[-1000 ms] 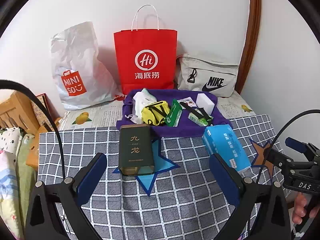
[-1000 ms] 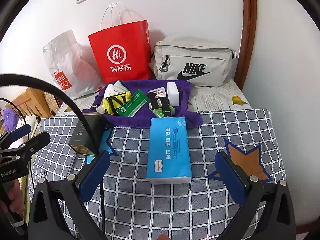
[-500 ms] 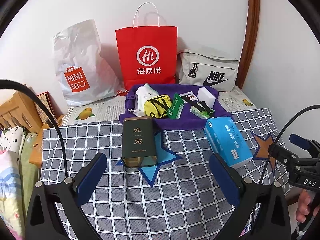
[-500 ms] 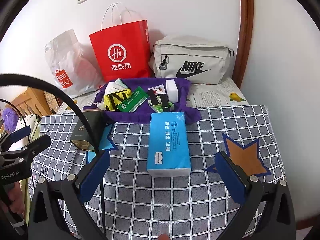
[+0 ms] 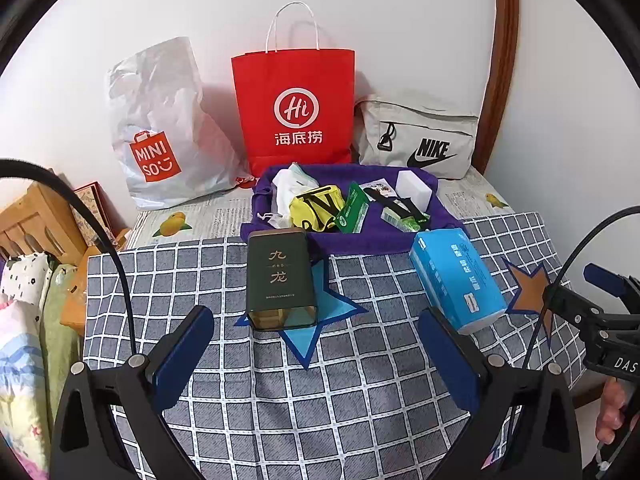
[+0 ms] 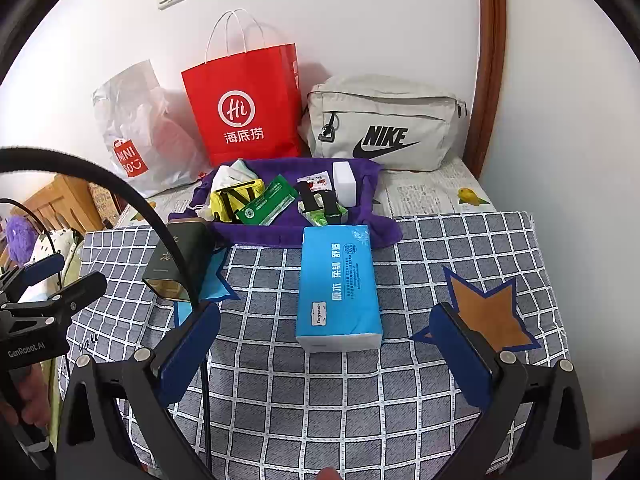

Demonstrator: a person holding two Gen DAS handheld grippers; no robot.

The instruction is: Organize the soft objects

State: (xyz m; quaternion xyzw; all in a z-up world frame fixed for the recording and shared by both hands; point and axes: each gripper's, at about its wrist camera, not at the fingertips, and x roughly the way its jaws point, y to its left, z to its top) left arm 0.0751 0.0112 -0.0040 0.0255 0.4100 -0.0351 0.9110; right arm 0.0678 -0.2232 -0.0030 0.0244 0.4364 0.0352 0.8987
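Observation:
A blue tissue pack point(image 6: 339, 288) lies on the checked cloth, right in front of my open right gripper point(image 6: 326, 344); it also shows in the left wrist view point(image 5: 456, 278). A dark green tin point(image 5: 280, 280) lies on a blue star patch ahead of my open left gripper point(image 5: 316, 354). Behind them a purple cloth point(image 5: 348, 240) holds a yellow pouch point(image 5: 316, 206), a white mask point(image 5: 288, 186), a green packet point(image 5: 352, 210) and a white block point(image 5: 414, 188). Both grippers are empty.
A red paper bag point(image 5: 294, 108), a white Miniso plastic bag point(image 5: 160, 124) and a beige Nike bag point(image 5: 418, 140) stand against the wall. An orange star patch point(image 6: 486, 314) lies at the right. Wooden furniture point(image 5: 28, 224) and bedding sit left of the table.
Both grippers have drawn back and risen a little, so the tin and the tissue pack sit slightly farther up in view. Nothing on the table has moved.

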